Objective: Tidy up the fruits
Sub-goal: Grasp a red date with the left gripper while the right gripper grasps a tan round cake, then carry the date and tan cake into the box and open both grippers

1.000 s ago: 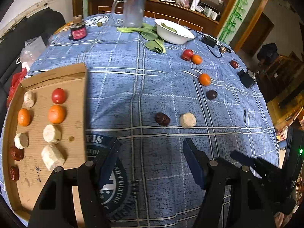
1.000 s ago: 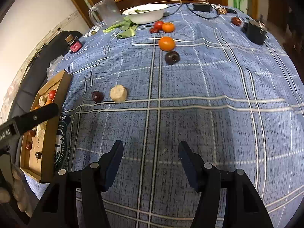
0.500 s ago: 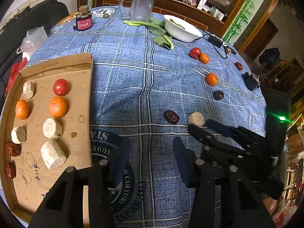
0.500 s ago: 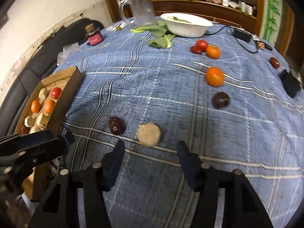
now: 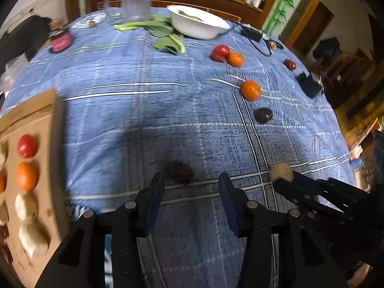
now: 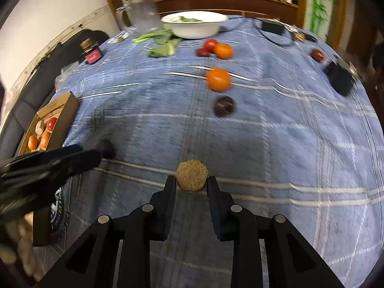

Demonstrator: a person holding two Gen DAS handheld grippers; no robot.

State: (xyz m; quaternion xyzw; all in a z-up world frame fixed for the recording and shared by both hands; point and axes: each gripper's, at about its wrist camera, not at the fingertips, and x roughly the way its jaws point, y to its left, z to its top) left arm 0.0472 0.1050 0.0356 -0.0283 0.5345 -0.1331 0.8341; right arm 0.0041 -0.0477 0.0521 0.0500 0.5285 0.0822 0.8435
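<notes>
Right gripper [image 6: 191, 184] pinches the tan chunk [image 6: 192, 177] on the tablecloth [image 6: 276, 144], ready to lift. Left gripper [image 5: 190, 185], half open, straddles the dark date [image 5: 180, 171], untouched; both seem bound for the cardboard tray [image 5: 54, 148].

A white bowl [image 6: 194, 25] holding some greens is sitting at the far side of the desk [image 6: 276, 144], on a blue checked cloth [image 5: 148, 110]. Leafy greens [image 5: 165, 38] are lying just beside it, near a clear jug [image 6: 141, 14]. A small dark jar [image 6: 92, 52] is standing toward the left edge. A black adapter [image 5: 250, 32] with its cable and a black box [image 6: 339, 78] are lying on the right.
</notes>
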